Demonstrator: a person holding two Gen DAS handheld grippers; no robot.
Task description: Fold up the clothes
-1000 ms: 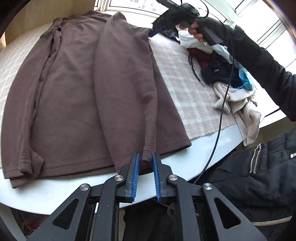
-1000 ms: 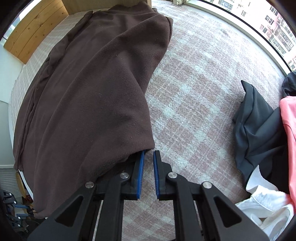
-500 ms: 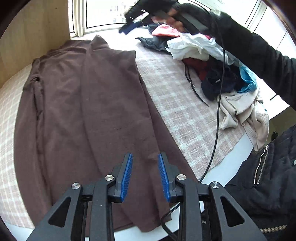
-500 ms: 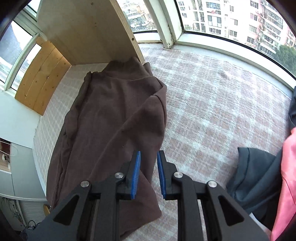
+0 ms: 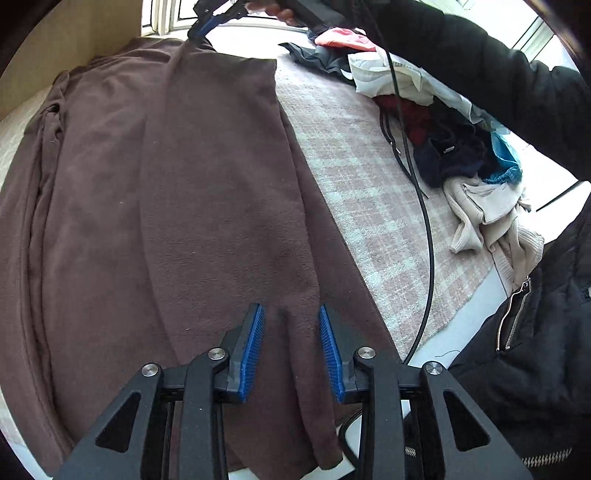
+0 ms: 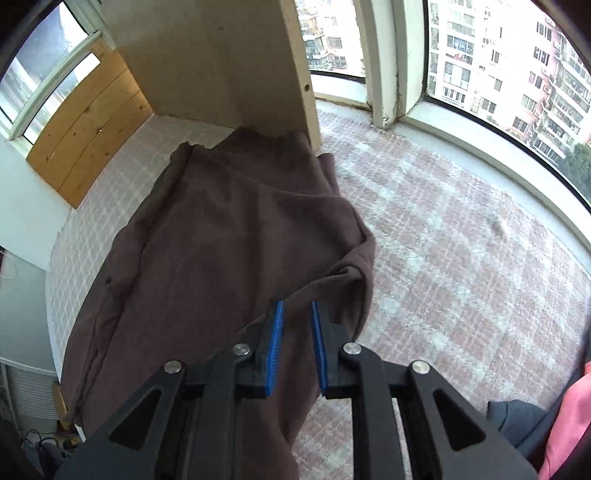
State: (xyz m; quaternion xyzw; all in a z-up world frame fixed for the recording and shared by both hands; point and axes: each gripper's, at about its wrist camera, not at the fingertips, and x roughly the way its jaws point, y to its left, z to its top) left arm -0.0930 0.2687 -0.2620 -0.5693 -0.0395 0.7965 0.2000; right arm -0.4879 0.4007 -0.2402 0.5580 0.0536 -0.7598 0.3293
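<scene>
A brown long-sleeved top (image 5: 155,206) lies flat on the checked tablecloth (image 5: 362,177), with one sleeve folded lengthwise over its body. My left gripper (image 5: 290,317) is open just above the sleeve's lower end, holding nothing. My right gripper (image 6: 297,314) hovers open over the top's shoulder end (image 6: 236,236), where the fabric is bunched; it also shows at the far end in the left wrist view (image 5: 207,27), in a gloved hand.
A pile of mixed clothes (image 5: 454,147) lies on the table's right side. A black cable (image 5: 424,229) hangs across the cloth. A wooden panel (image 6: 207,62) and window frame (image 6: 384,74) stand behind the top. A pink garment (image 6: 569,421) lies at the right.
Both grippers let go of the sleeve and opened. The left one moved forward over the top; the right one lifted and drew back toward the collar end.
</scene>
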